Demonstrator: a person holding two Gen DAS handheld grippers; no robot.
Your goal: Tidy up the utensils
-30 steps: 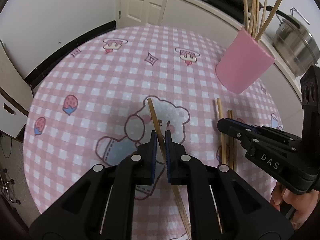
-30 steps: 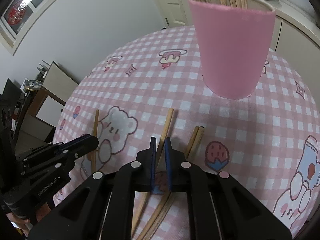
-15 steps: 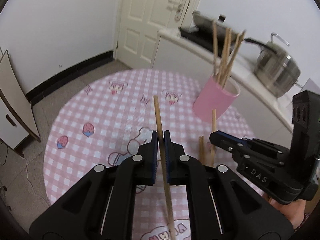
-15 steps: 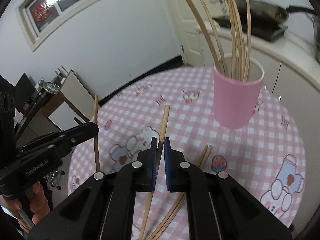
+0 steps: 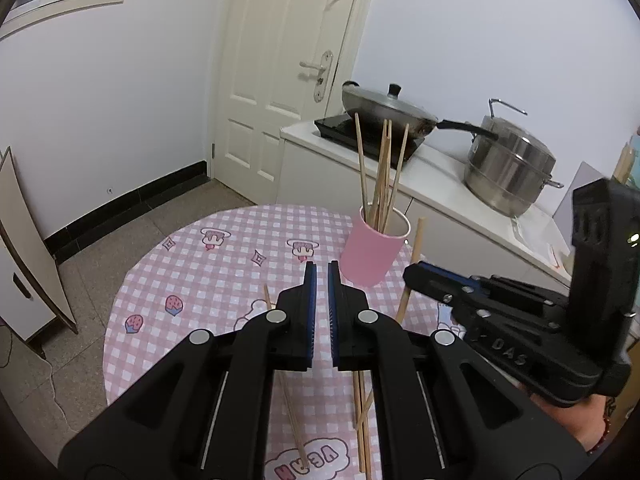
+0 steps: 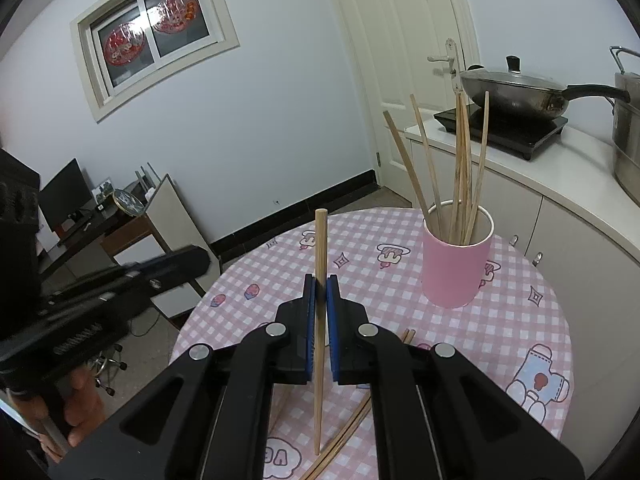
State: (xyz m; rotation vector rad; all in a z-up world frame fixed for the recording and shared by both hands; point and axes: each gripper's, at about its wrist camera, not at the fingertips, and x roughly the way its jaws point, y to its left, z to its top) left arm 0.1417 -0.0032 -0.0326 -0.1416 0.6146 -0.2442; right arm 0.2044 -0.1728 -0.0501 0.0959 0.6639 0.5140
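My right gripper has its jaws pinching one chopstick near mid-length. The stick stands almost upright and clear of the bench. The left gripper has its jaws pressed nearly together with nothing I can see between them, and a single chopstick lies on the checked cloth beneath it. The pink cup stands toward the far right of the bench, well apart from both grippers, with several standing chopsticks fanned out above its rim.

My main worry is that fan. If I bring the held stick in from the side, its lower end could knock the leaning ones or catch the cup's rim and tip the cup, which looks light. The grip is thin too, on a smooth round stick, so a quick swing could make it pivot or slide out. I would judge a high approach and a straight drop into the open near side of the cup to be safest.

There is plenty of room above the bench between me and the cup. The tight side is beyond it, where the white cabinets and the wok sit close behind, and the bench edge is just past the cup. The loose chopsticks lie near my edge of the bench, directly under the right gripper.
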